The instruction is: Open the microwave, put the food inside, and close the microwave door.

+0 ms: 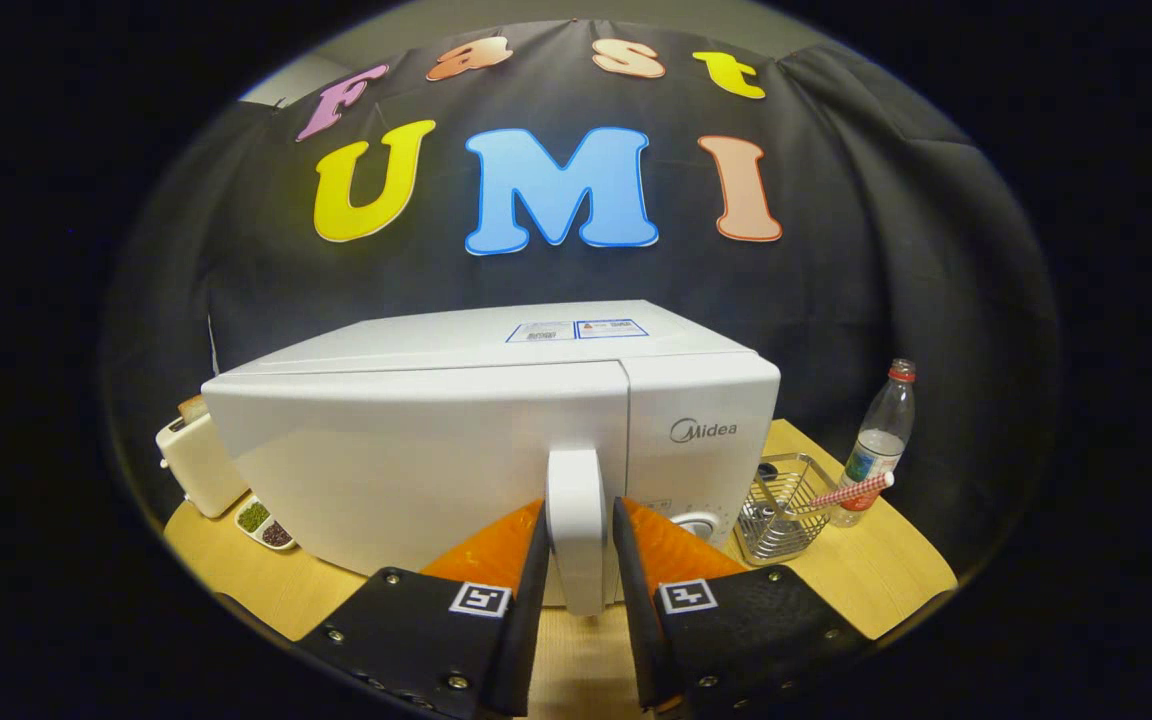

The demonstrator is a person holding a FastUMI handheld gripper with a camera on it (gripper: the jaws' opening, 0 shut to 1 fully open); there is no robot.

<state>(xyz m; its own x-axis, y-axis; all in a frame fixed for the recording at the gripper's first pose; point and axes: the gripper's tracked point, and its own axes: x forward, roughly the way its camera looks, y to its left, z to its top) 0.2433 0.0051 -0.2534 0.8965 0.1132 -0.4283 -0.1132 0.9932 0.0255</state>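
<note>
Gripper view puts your tool low at 6 o'clock, its two fingers standing either side of the microwave's door handle, a smooth white upright bar with a rounded top. The fingers are nearly closed around that bar; each sits right against its side, though you cannot tell for certain whether both press on it.

The handle belongs to the microwave, a glossy white box with softly rounded corners, directly ahead of your fingers. Its door is closed, a plain wide panel running out toward 9 o'clock from the handle. Toward 3 o'clock of the handle lies the narrower control panel, with a round silvery knob low on it, just beyond your right finger.

At 9 o'clock of the microwave stands a cream toaster, with a slice of toast poking from its top. Just in front of it, a small divided dish holds green and dark grains.

At 3 o'clock, a wire mesh basket sits on the pale wood-grain tabletop, with a red-and-white checked stick resting across its rim. Beyond it stands a clear plastic bottle with a red cap.
</note>
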